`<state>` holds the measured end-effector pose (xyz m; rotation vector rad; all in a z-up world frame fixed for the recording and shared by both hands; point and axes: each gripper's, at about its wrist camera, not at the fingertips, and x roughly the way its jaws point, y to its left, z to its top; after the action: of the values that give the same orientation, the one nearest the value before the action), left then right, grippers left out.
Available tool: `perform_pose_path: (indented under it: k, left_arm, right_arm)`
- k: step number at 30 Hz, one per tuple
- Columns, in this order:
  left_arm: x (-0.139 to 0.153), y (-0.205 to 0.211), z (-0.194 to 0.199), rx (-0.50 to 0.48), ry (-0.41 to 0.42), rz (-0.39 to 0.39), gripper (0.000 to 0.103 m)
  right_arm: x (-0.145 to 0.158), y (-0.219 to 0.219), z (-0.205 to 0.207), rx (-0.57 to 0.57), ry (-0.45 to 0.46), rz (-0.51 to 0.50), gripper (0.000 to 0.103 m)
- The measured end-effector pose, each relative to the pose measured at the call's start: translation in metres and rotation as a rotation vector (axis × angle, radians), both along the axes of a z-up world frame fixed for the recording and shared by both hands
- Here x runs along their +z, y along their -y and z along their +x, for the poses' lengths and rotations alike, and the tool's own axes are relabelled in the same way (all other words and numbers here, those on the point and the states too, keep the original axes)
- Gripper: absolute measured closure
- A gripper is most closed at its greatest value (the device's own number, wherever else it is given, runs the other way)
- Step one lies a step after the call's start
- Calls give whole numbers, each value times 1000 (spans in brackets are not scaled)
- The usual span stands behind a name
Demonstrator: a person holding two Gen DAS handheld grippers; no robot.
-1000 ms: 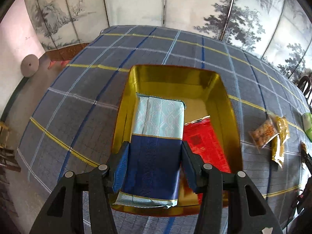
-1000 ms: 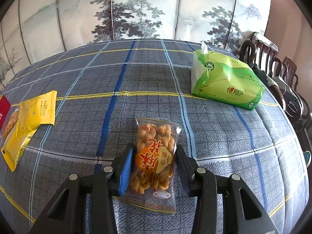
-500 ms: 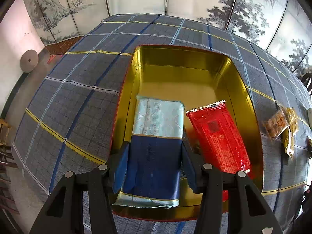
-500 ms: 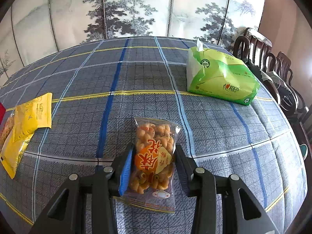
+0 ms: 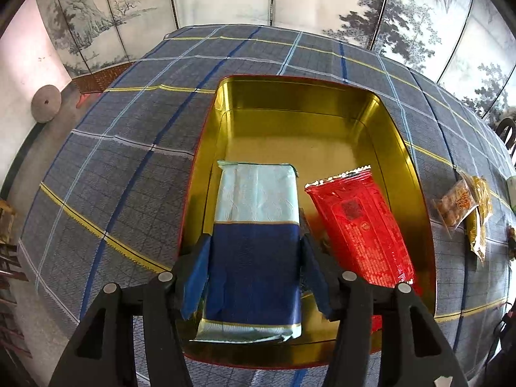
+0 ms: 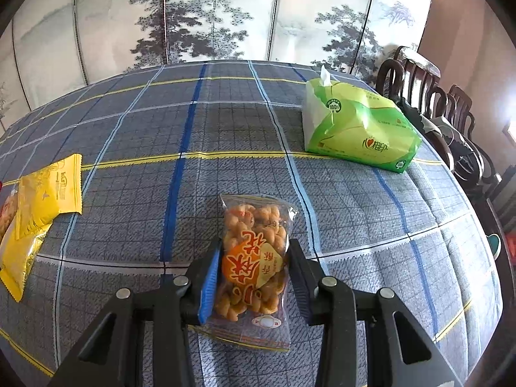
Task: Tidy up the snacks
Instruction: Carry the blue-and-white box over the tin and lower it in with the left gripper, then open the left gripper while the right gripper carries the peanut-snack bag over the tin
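Fingers (image 5: 196,277) flank blue pack (image 5: 254,251) (touching).

The tin tray (image 5: 416,193) is showing a polished, gold, mirror-like metal inside. A blue and pale packet (image 5: 254,225) in it is looking like smooth, faintly embossed wrapping, and the red packet (image 5: 361,225) beside it is gleaming like glossy foil. The tablecloth (image 6: 225,122) covering the desk is reading as matt woven cloth. The twisted-snack bag (image 6: 254,258) is shining as clear plastic film; the tissue pack (image 6: 361,129) is wearing soft glossy plastic. Both grippers are appearing as matt black plastic.
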<state>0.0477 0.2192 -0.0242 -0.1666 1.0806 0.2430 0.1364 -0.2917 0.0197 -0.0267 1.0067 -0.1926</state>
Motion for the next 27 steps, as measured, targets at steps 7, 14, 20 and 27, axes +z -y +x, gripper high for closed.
perform_pose_path:
  k: [7, 14, 20, 27]
  left_arm:
    - [3, 7, -2, -19, 21, 20, 33]
    - [18, 1, -12, -3, 70, 2, 29]
    - [33, -4, -28, 7, 114, -17, 27]
    - [53, -18, -51, 61, 162, -1, 25]
  right_arm:
    - [9, -8, -4, 0, 16, 2, 63]
    - [41, -37, -7, 48, 69, 49, 63]
    - [65, -101, -11, 179, 90, 125, 63]
    - [78, -202, -20, 384, 83, 203, 63]
